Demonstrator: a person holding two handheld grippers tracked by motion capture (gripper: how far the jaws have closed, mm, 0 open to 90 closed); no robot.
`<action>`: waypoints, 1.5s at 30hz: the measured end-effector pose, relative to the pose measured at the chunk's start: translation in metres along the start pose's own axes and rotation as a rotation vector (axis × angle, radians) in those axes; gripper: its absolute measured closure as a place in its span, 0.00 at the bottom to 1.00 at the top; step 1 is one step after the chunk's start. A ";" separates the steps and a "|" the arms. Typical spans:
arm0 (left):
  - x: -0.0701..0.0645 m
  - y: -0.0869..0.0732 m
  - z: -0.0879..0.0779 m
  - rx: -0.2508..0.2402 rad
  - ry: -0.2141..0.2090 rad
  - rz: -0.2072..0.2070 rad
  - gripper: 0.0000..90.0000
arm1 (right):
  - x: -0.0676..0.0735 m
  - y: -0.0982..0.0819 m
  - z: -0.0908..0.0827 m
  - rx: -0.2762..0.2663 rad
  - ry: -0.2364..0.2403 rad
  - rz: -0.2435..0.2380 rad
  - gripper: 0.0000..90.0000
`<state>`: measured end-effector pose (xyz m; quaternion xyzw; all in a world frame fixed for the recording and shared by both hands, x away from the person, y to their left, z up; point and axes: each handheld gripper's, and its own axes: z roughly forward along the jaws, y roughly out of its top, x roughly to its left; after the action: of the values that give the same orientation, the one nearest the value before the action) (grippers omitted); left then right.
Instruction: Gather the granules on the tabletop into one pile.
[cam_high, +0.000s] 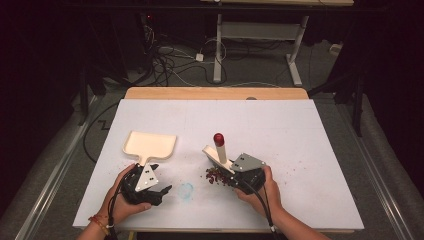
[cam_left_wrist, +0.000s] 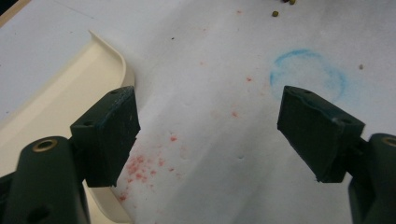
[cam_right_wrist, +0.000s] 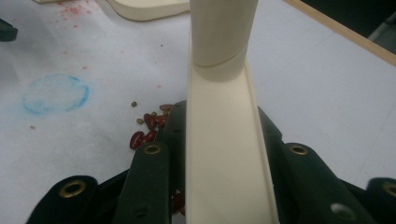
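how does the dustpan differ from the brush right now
The dustpan lies flat on the table, wide and shallow, beside the open left hand-held gripper, whose jaws hold nothing. The brush is narrow, tilted up with a red-tipped handle, and clamped in the right hand-held gripper over the beans. Both are cream plastic.

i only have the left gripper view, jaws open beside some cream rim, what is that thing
Observer: A cream dustpan, lying flat on the white table. The left gripper sits at its handle end.
Operator: what's the other hand doing
Observer: The right gripper has its jaws shut on a cream hand tool with a red knob on top.
Operator: any beans near it
Observer: Yes, a pile of red beans lies right beside that gripper, to the right of the blue circle in the high view.
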<state>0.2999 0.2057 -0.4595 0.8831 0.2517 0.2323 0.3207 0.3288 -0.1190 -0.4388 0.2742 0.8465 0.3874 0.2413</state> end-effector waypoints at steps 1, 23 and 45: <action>0.000 0.000 0.000 0.001 0.001 0.001 0.22 | -0.002 0.000 -0.001 -0.002 0.004 0.002 0.75; 0.017 -0.006 -0.019 -0.069 0.094 -0.084 0.22 | 0.020 -0.011 -0.024 -0.070 0.472 -0.043 0.75; 0.017 -0.005 -0.018 -0.067 0.073 -0.077 0.22 | -0.018 -0.009 -0.008 -0.061 0.349 -0.045 0.75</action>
<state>0.3011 0.2274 -0.4466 0.8524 0.2892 0.2601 0.3494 0.3346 -0.1398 -0.4377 0.1764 0.8693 0.4492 0.1073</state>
